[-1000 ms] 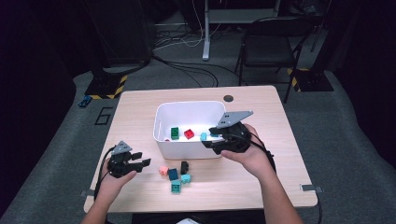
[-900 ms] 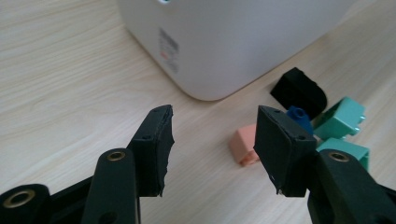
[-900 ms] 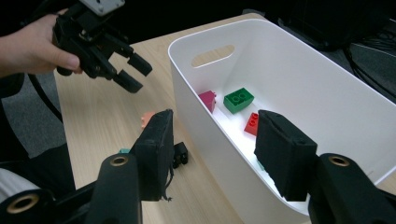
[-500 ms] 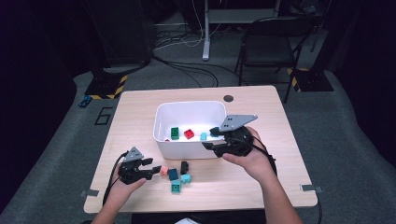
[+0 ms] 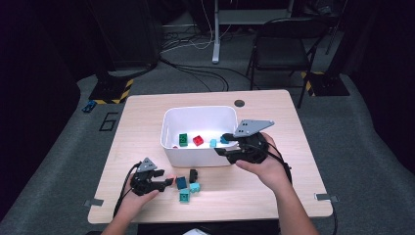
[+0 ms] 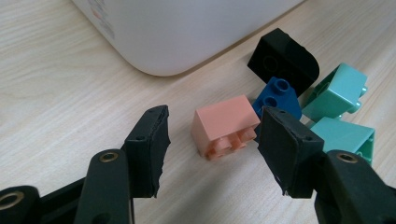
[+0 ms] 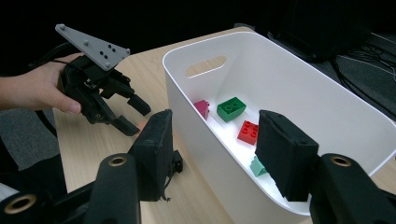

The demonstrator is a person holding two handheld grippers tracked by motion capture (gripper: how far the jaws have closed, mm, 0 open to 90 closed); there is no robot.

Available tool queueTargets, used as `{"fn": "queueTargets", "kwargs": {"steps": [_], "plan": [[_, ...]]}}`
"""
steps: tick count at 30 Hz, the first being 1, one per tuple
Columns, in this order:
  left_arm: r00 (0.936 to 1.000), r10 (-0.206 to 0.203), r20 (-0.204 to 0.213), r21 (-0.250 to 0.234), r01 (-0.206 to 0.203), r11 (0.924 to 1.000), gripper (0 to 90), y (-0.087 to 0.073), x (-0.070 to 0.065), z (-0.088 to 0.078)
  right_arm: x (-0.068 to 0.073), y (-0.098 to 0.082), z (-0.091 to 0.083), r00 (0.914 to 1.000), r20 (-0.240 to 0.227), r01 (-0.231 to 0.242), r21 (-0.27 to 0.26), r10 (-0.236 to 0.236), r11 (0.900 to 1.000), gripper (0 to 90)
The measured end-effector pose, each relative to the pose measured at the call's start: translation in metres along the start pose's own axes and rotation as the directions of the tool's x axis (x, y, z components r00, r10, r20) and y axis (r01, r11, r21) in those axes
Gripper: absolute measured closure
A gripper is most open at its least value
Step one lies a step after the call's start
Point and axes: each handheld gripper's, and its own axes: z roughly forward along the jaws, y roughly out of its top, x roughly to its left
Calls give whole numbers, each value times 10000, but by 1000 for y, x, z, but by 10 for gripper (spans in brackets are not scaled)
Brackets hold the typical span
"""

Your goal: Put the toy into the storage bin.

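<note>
A salmon brick [image 6: 226, 126] lies on the table between the jaws of my left gripper [image 6: 215, 137], which have just been opening; the pads stand clear of it on both sides. Right behind it are a blue brick [image 6: 279, 95], a black brick [image 6: 285, 58] and two teal bricks [image 6: 336, 93]. In the high view my left gripper [image 5: 168, 182] sits low at the front left of the white bin [image 5: 169, 147]. My right gripper [image 5: 223, 145] hovers open and empty over the bin's front right rim. Inside the bin [image 7: 299, 79] lie a green brick [image 7: 231, 108], a red brick [image 7: 247, 132], a magenta brick [image 7: 202, 108] and a teal one [image 7: 257, 167].
The bin's front wall [image 6: 187, 28] stands close behind the loose bricks. A round grommet [image 5: 239, 103] marks the table's far side. A chair [image 5: 281, 54] and cables are on the floor beyond the table.
My left gripper has moved right and down to the loose bricks, and its jaws now straddle the salmon brick. The right gripper has stayed over the bin's rim.
</note>
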Motion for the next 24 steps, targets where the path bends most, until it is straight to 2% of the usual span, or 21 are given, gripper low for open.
{"fn": "queueTargets", "kwargs": {"steps": [7, 11, 14, 16, 19, 24], "plan": [[9997, 136, -224, 228, -131, 9997, 425, -1, 0, 3, -3, -2, 1, 9997, -175, -185, -100, 183, 9998, 455], [9989, -12, -467, 134, 18, 9999, 426, -2, 6, 1, -3, -3, 0, 9997, -168, -179, -145, 177, 9997, 455], [9976, -322, -619, -6, 323, 9995, 425, -4, 10, -1, -4, -2, -1, 9997, -156, -170, -175, 167, 9997, 454], [9975, -518, -472, -103, 513, 9986, 425, -4, 11, -4, -4, -3, -1, 9997, -152, -206, -180, 203, 9996, 453], [9978, -577, -327, -190, 571, 9982, 423, -3, 7, -4, -4, -3, -1, 9997, -142, -225, -210, 222, 9995, 453], [9994, -260, -237, -89, 258, 9996, 414, 1, -3, 3, -5, -3, -2, 9994, -132, -332, -256, 329, 9991, 452]]}}
